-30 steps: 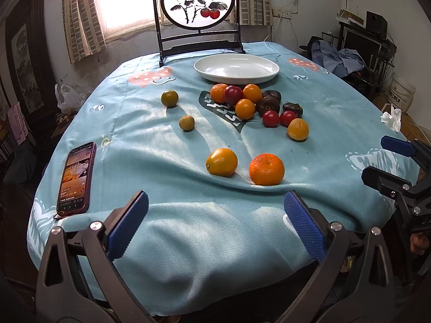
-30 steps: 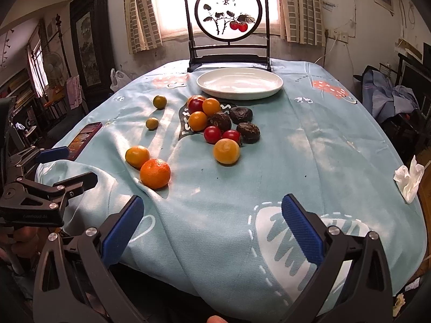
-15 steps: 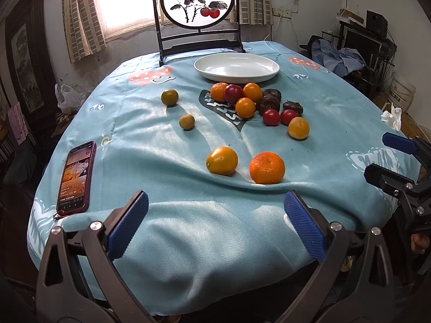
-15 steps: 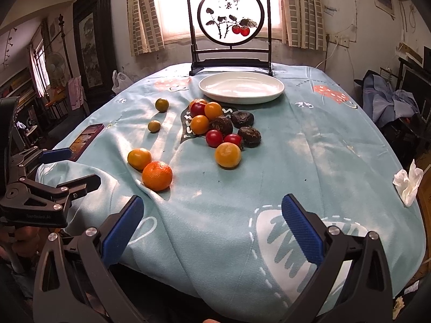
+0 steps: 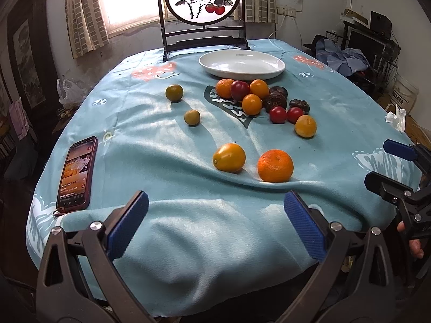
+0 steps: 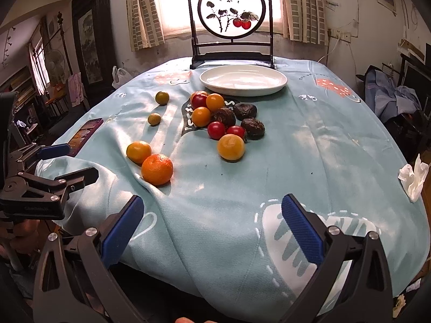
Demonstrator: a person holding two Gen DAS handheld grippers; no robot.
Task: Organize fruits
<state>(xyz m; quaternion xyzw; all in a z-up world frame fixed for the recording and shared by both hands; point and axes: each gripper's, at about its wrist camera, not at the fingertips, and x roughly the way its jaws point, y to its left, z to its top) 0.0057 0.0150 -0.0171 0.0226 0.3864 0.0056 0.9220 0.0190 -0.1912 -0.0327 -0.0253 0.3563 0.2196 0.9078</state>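
A round table in a light blue cloth (image 5: 167, 145) carries loose fruit. Nearest me lie an orange tangerine (image 5: 275, 165) (image 6: 157, 169) and a yellow-orange fruit (image 5: 229, 157) (image 6: 139, 152). Farther back sits a cluster of orange, red and dark brown fruits (image 5: 258, 99) (image 6: 223, 118), with two small greenish fruits (image 5: 174, 92) (image 5: 192, 117) to its left. An empty white plate (image 5: 242, 64) (image 6: 243, 79) stands behind the cluster. My left gripper (image 5: 215, 220) and right gripper (image 6: 212, 220) both hover open over the table's near edge, holding nothing.
A phone (image 5: 76, 172) with a lit screen lies at the table's left edge. A dark framed round screen (image 5: 203, 2) stands behind the plate. A crumpled white tissue (image 6: 413, 176) rests at the right edge. Furniture and clutter surround the table.
Both grippers have drifted slightly forward and up, so the fruits sit a little lower in each view. Nothing on the table has moved.
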